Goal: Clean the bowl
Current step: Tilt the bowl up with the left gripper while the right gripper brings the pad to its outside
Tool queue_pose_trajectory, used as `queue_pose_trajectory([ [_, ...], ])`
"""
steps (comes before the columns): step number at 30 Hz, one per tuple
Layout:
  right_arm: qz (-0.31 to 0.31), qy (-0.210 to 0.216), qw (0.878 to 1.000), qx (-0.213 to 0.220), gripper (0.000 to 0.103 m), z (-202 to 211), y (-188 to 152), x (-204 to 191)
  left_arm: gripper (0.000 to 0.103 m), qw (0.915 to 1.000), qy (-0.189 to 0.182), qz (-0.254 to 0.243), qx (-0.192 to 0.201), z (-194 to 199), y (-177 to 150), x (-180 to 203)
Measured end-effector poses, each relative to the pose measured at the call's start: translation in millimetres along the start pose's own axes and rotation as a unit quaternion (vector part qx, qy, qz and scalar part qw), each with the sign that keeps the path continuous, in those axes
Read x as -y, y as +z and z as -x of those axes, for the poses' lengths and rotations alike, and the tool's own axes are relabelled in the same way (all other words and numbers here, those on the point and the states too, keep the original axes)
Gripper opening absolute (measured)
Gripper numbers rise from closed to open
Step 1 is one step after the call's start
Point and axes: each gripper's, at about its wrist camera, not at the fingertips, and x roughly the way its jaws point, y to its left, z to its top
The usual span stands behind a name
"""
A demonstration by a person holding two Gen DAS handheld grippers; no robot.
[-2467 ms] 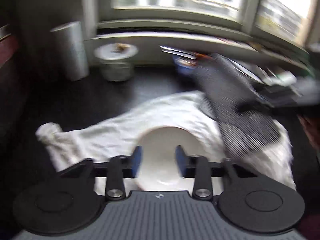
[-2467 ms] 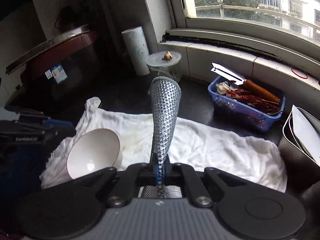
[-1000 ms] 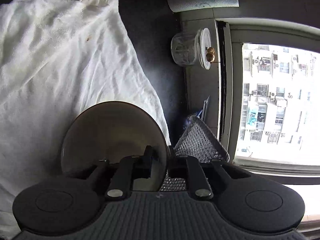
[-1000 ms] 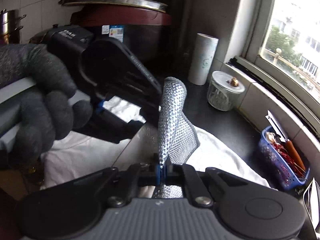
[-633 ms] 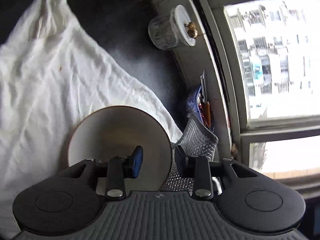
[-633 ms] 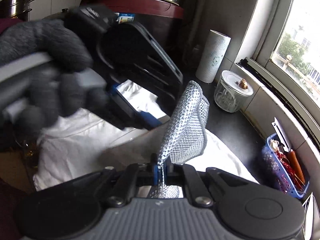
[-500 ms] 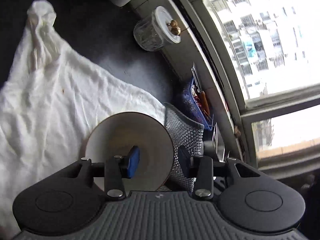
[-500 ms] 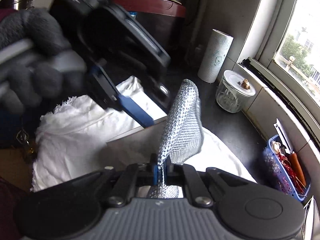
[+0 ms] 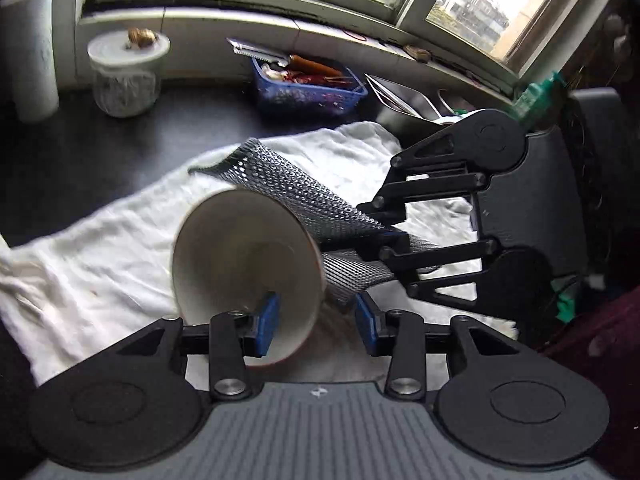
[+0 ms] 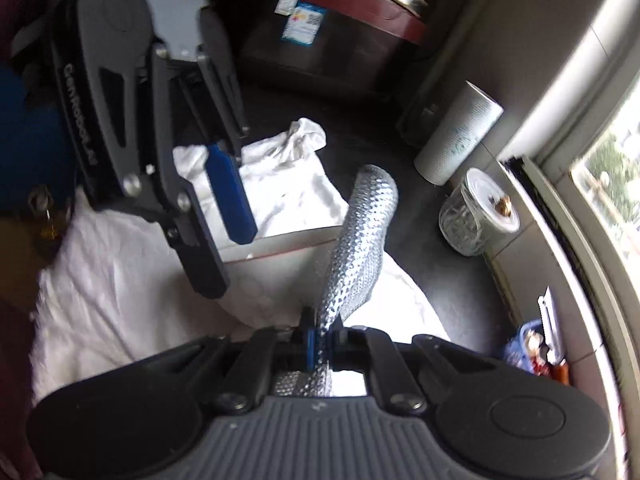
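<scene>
Right now my left gripper point(image 9: 316, 322) has the white bowl point(image 9: 244, 264) tipped on its side, mouth facing the left wrist camera; the rim sits between the blue pads point(image 9: 266, 320), and the right-hand pad stands off the bowl wall with a gap showing, so I read the jaws as apart around the rim, having just been closing a little. Beneath the bowl the white towel point(image 9: 100, 248) is spread over the dark counter point(image 9: 120, 144). My right gripper point(image 10: 318, 346) has its jaws pinched together on the lower end of the silvery mesh scrubbing cloth point(image 10: 360, 240), which stands up from the pads and curls over at the top; in the left view that cloth drapes over the bowl's upper outer edge. On the side plate of the left gripper, seen from the right wrist, white lettering runs along the link; it looks like "GenRobot.AI" but is too soft to be sure of every letter. Behind it a dark red appliance point(image 10: 340, 36) carries a white-and-blue sticker point(image 10: 302, 24) whose print I cannot read. By the window stand a paper towel roll point(image 10: 456, 140), a lidded glass jar point(image 9: 124, 76) and a blue basket point(image 9: 308, 92) of utensils.
</scene>
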Motion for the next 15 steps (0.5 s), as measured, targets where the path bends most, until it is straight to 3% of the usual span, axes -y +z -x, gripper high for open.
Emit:
queue_pose_trajectory([
  [2,0.006,-0.004,1.0,-0.001,0.007,-1,-1,-2,0.015,0.9998,0.016,0.004,0.007,-2,-3,-1],
  [4,0.015,-0.011,1.0,0.0,0.008,-3,-2,-5,0.012,0.9952,-0.024,0.087,0.036,1,-4,-16],
  [5,0.021,-0.014,1.0,0.001,0.008,-4,-2,-7,0.012,0.9904,-0.036,0.126,0.046,1,-5,-23],
  [7,0.041,-0.02,0.999,0.001,0.01,-7,-4,-13,0.012,0.9711,-0.066,0.219,0.068,1,-11,-42],
  [8,0.049,-0.023,0.999,0.002,0.01,-8,-5,-16,0.012,0.9587,-0.08,0.261,0.078,-1,-15,-49],
  [9,0.051,-0.026,0.998,0.002,0.011,-8,-5,-17,0.012,0.9388,-0.099,0.316,0.093,-3,-23,-56],
  [11,0.055,-0.032,0.998,0.0,0.011,-10,-6,-18,0.012,0.9127,-0.117,0.375,0.113,-8,-30,-60],
  [12,0.057,-0.036,0.998,-0.003,0.011,-11,-5,-19,0.012,0.8899,-0.127,0.419,0.129,-13,-36,-61],
  [15,0.062,-0.042,0.997,-0.011,0.011,-11,-6,-22,0.012,0.8381,-0.133,0.503,0.163,-19,-48,-60],
])
